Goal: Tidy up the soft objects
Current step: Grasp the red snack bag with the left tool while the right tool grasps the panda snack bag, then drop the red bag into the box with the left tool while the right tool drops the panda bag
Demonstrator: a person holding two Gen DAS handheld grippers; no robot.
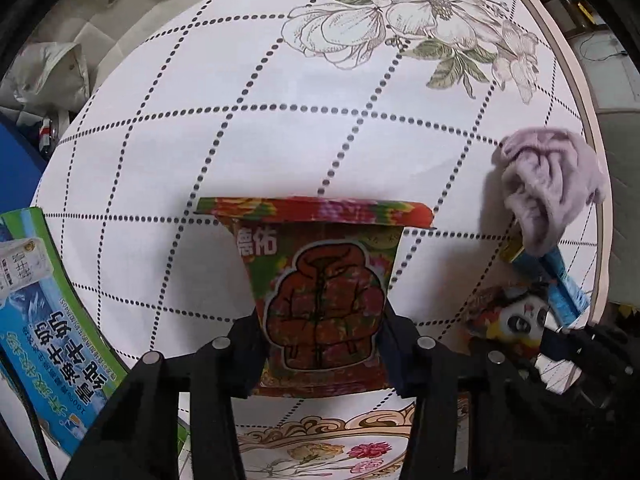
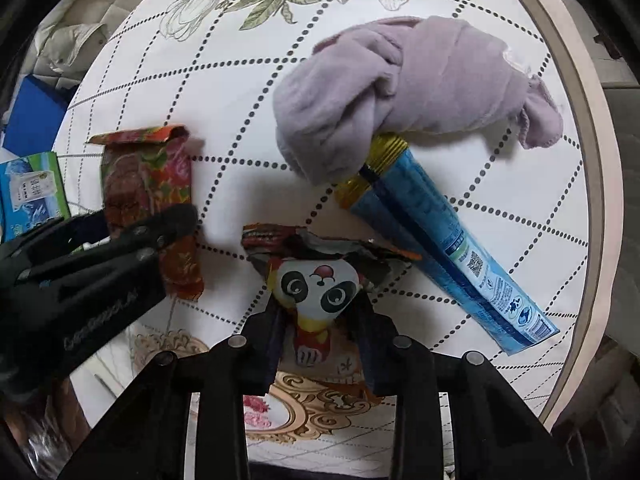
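- Left wrist view: left gripper (image 1: 322, 320) jaws clamped on the red packet (image 1: 320, 280), its long axis running straight ahead over the desk (image 1: 240, 140).
- Right gripper (image 2: 320, 320) jaws clamped on the panda pouch (image 2: 316, 288); the tube (image 2: 440, 240) lies nearer this hand.

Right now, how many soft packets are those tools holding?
2. The left tool grips the red-and-green floral packet with the padded-jacket picture; the right tool grips the crumpled panda-face packet beside the blue tube with the gold cap. Others could be hidden.
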